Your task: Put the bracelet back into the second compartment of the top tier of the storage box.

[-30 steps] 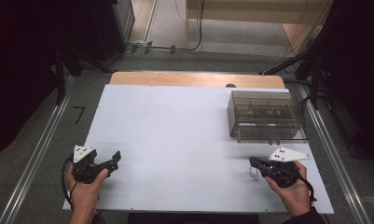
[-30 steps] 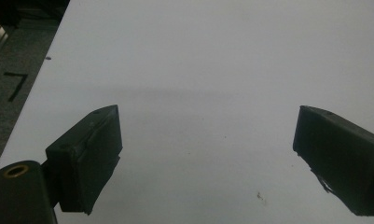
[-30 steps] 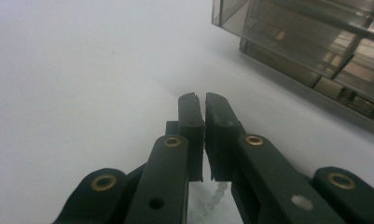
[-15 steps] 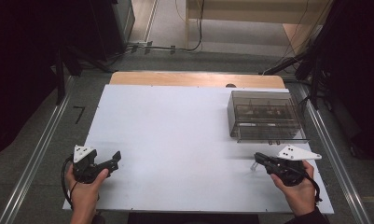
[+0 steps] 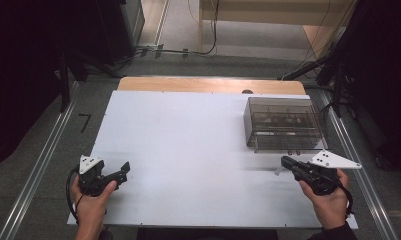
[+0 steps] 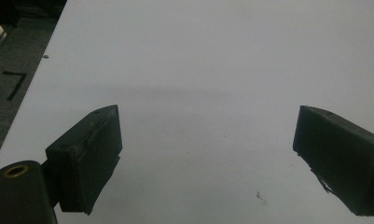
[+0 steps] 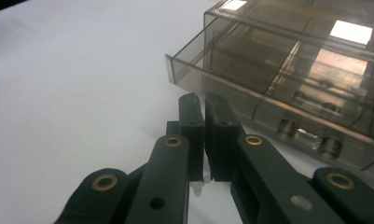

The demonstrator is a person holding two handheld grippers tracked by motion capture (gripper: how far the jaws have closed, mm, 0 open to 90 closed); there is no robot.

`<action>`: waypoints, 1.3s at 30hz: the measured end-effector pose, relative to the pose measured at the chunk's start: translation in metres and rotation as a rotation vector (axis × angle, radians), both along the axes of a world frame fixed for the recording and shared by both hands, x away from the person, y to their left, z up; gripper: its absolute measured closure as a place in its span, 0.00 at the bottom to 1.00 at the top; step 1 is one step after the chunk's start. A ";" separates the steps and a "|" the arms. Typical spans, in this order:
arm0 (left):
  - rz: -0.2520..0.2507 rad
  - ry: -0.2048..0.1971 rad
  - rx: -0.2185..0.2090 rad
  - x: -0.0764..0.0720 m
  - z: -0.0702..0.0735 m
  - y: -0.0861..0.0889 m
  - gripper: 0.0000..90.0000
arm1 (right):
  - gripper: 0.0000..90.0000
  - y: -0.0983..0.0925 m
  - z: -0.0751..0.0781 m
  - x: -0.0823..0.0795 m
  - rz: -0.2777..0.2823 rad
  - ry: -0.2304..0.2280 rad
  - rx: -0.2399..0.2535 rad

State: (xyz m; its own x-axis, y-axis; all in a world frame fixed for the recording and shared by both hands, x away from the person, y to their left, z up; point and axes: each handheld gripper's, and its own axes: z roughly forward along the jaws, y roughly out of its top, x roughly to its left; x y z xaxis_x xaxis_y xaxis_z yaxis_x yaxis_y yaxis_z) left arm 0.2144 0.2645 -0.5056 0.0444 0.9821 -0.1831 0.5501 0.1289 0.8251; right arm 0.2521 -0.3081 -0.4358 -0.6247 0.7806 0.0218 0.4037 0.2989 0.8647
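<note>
Inspection of the white rectangular table top point(image 5: 188, 145) finds one work item: a smoke-tinted transparent plastic organiser box with internal dividers point(image 5: 283, 124), standing flat on the far right part of the surface, with small hinge or latch fittings along its near edge point(image 7: 310, 135). The right gripper point(image 5: 286, 162) is held low near the table's right front, just short of the box's near edge and apart from it; in the right gripper view its two black jaws are pressed together, with only a sliver of something pale and too small to identify showing low between them point(image 7: 198, 185), so whether anything is gripped cannot be confirmed. The left gripper point(image 5: 124, 169) rests near the left front edge, well apart from the box; in the left gripper view its jaws stand wide apart with bare table between them, nothing held. Judgement: the step in hand is the right gripper's approach to the box front. To do it well, the jaws should be parted before contact, the approach kept low and square to the near edge, and the latch fittings addressed centrally. The box looks light and liable to slide; the free left gripper would best be brought across to steady it.
</note>
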 end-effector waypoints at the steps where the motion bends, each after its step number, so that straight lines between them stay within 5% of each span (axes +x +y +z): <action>1: 0.000 0.000 0.001 0.000 0.000 0.000 0.10 | 0.94 -0.001 0.002 0.000 -0.003 -0.005 0.006; 39: 0.003 0.001 0.001 0.000 0.000 0.000 0.10 | 0.94 -0.026 0.037 0.020 -0.096 -0.096 0.058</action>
State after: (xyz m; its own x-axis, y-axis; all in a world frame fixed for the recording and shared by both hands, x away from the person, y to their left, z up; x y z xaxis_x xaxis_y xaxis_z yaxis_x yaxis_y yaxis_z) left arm 0.2147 0.2646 -0.5060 0.0410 0.9824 -0.1820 0.5501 0.1299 0.8250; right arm 0.2721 -0.3337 -0.3985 -0.5482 0.8362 0.0123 0.3429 0.2113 0.9153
